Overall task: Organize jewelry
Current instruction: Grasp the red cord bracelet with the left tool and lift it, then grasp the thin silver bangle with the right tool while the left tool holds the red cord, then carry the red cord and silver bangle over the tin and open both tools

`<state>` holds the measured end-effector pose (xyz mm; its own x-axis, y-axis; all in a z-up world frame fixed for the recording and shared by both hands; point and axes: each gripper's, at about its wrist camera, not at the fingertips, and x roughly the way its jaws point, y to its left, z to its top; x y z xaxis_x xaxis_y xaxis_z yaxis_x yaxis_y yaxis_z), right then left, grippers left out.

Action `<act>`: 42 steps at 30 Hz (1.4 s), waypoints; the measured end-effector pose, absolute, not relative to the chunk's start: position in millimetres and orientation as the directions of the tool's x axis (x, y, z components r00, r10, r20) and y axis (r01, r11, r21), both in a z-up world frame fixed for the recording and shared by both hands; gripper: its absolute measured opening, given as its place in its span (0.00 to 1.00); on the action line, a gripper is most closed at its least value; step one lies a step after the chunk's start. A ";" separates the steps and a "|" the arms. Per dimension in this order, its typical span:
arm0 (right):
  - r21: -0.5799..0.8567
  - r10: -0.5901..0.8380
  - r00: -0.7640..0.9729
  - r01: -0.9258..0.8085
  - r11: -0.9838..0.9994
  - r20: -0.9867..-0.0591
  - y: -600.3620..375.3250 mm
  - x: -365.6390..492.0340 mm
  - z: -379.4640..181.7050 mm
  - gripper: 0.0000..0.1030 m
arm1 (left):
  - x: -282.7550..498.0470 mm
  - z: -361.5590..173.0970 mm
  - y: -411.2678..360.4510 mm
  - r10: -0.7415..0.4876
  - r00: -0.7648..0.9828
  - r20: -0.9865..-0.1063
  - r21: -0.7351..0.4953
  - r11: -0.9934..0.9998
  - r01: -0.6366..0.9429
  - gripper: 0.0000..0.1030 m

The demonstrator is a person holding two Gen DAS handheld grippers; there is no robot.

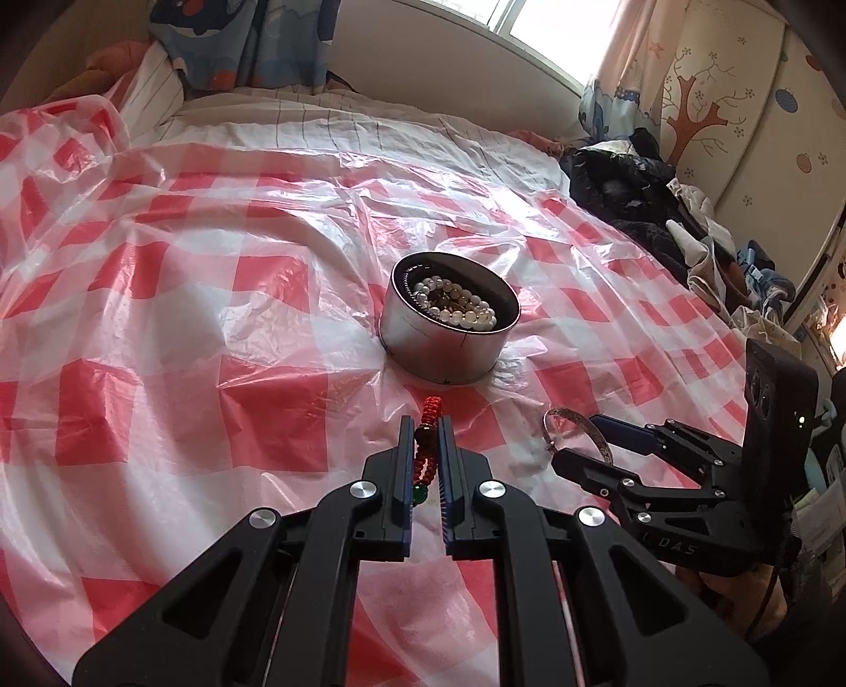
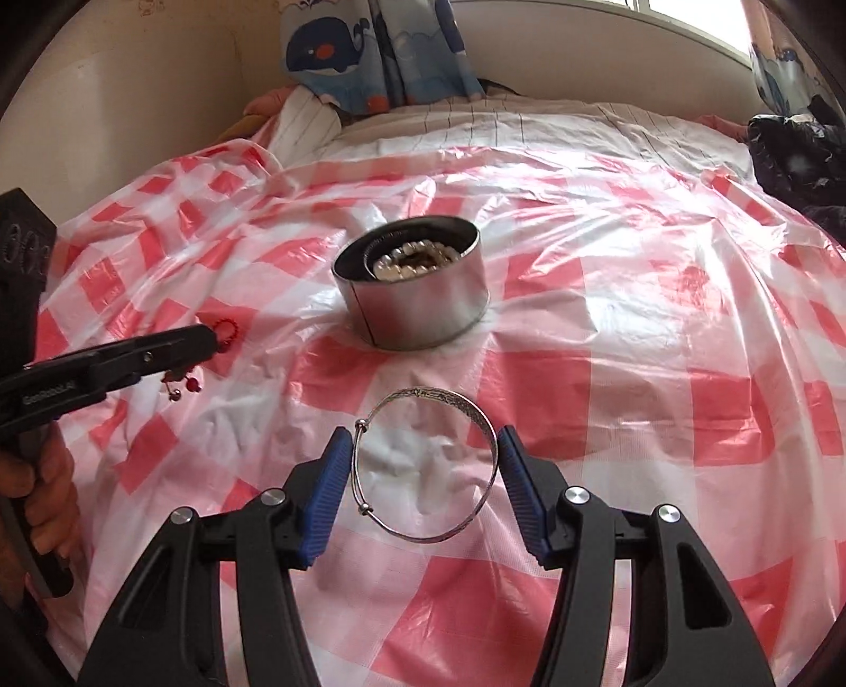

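So the whole setup sits on a bed covered with a crinkly red-and-white checked plastic sheet (image 1: 222,296). Roughly mid-sheet there's a round silver metal tin with a dark inside (image 1: 449,338), open on top, and it already has a coil of white pearl-like bead strands (image 1: 457,306) lying in it.

The left gripper (image 1: 426,444) has its black fingers pressed nearly together, pinching a red braided cord bracelet with dark beads and one green bead (image 1: 426,449). The red cord pokes out past the fingertips toward the tin, and from the right wrist view a few small red dangly bits hang under it. It sits on the near side of the tin, not over it.

The right gripper (image 2: 423,460) is spread about halfway, blue ribbed pads (image 2: 325,497) on either side of a thin engraved silver bangle (image 2: 425,465). The pads touch the ring's left and right edges, so it looks clamped across its width, held just above the sheet, near side of the tin.

A pile of dark clothes (image 1: 629,195) sits at the sheet's far right edge, whale-print curtains (image 2: 370,47) behind the bed.
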<state>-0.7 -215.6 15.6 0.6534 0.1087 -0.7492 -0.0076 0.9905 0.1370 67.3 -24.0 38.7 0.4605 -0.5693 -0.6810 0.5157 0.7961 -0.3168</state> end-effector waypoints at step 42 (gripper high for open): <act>0.137 0.119 0.679 -0.028 0.990 -0.725 -210.4 0.0 23.2 0.54 | 57.1 53.3 -52.8 -0.523 0.487 -0.700 -0.161 0.780 0.605 0.07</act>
<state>0.0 -210.4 23.2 0.6785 0.1192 -0.7249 -0.0280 0.9902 0.1366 57.1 -52.8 53.3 0.4868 -0.5226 -0.7000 0.6052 0.7796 -0.1611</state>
